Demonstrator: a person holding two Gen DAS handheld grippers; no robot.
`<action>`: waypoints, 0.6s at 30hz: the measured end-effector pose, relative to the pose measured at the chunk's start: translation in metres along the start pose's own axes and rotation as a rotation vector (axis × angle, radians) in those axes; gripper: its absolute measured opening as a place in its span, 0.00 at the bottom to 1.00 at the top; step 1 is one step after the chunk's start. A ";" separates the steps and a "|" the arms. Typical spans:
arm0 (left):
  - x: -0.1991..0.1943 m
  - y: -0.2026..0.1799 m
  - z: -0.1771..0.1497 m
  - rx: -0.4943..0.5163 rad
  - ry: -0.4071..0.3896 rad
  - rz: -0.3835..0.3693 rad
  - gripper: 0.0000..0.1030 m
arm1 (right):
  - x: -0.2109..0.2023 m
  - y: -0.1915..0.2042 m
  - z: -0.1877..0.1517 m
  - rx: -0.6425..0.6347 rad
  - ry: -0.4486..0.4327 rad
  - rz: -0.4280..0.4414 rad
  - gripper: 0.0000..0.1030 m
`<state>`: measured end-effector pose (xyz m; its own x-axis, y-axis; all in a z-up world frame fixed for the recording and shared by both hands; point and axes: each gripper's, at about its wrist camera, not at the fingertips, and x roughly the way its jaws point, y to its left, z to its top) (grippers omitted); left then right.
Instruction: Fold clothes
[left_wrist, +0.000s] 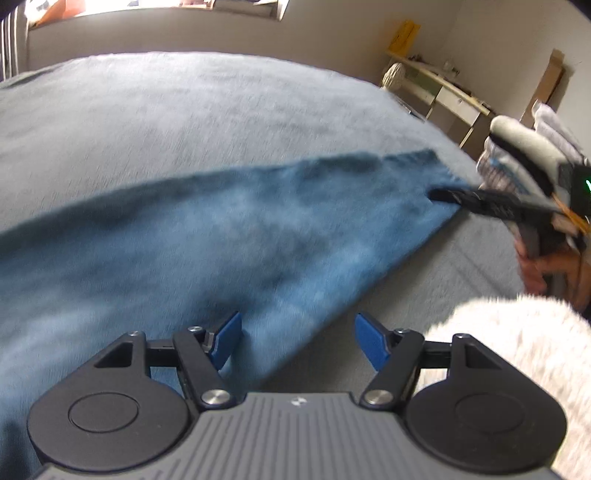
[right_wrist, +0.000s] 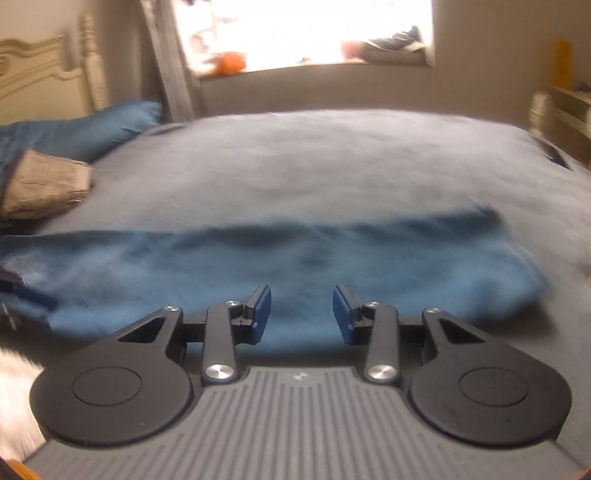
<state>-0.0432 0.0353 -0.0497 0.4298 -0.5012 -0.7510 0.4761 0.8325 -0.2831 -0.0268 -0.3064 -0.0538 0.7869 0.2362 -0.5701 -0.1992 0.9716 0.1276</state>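
A blue garment (left_wrist: 221, 240) lies spread flat on the grey bed cover (left_wrist: 184, 110), blurred in both views. My left gripper (left_wrist: 299, 341) hovers over its near edge, jaws wide apart, with nothing between the blue pads (left_wrist: 225, 339). My right gripper (left_wrist: 445, 195) reaches in from the right, its dark tip at the garment's far right corner. In the right wrist view the right gripper (right_wrist: 302, 314) stands open above the garment (right_wrist: 295, 254), with a clear gap between its pads (right_wrist: 345, 315) and no cloth pinched.
A white fluffy fabric (left_wrist: 517, 350) sits at the lower right, below a person's hand (left_wrist: 535, 269). A blue pillow (right_wrist: 92, 129), a beige folded item (right_wrist: 44, 181) and a headboard (right_wrist: 37, 66) stand at the left. A pale desk (left_wrist: 443, 88) lies beyond the bed.
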 end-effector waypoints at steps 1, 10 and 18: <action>-0.003 0.000 -0.003 0.003 0.003 0.000 0.67 | 0.011 0.005 0.002 -0.012 0.007 0.018 0.35; -0.036 0.002 -0.034 0.020 0.026 0.002 0.68 | -0.004 -0.004 -0.043 -0.093 0.077 -0.024 0.49; -0.063 0.010 -0.018 -0.025 -0.113 0.065 0.68 | -0.039 -0.030 -0.003 0.088 0.105 -0.150 0.51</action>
<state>-0.0791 0.0792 -0.0163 0.5440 -0.4679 -0.6965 0.4255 0.8693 -0.2516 -0.0533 -0.3450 -0.0373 0.7377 0.0902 -0.6691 -0.0283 0.9943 0.1028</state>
